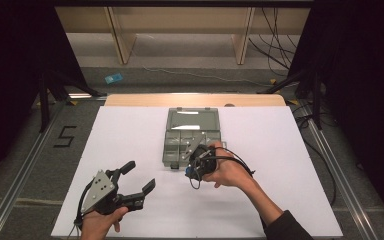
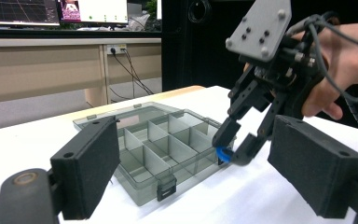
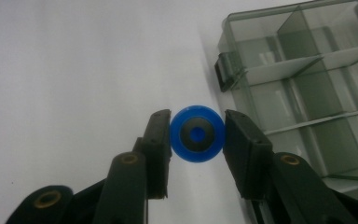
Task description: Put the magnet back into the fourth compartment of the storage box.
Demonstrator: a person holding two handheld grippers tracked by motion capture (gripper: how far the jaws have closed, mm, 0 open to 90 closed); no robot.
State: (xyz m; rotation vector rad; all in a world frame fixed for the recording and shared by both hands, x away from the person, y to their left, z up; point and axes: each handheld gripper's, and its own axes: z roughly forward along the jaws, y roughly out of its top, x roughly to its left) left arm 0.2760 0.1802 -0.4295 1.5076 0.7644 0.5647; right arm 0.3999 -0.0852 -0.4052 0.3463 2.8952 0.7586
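Observation:
A clear grey compartment box [image 1: 190, 142] lies open at the middle of the white table, its lid [image 1: 192, 119] folded back. My right gripper [image 3: 196, 136] is shut on a small round blue part [image 3: 197, 134] with a dark centre, just off the box's near right corner [image 2: 223, 154]. In the high view the right gripper [image 1: 194, 170] points down beside the box. My left gripper [image 1: 139, 176] rests open near the table's front left, with nothing between its jaws. From the left gripper view the box [image 2: 161, 147] shows several empty compartments.
The white sheet [image 1: 130, 150] covers the table, with bare room to the left and right of the box. A latch [image 2: 166, 191] sticks out at the box's near edge. Cables and dark stands lie on the floor beyond the table.

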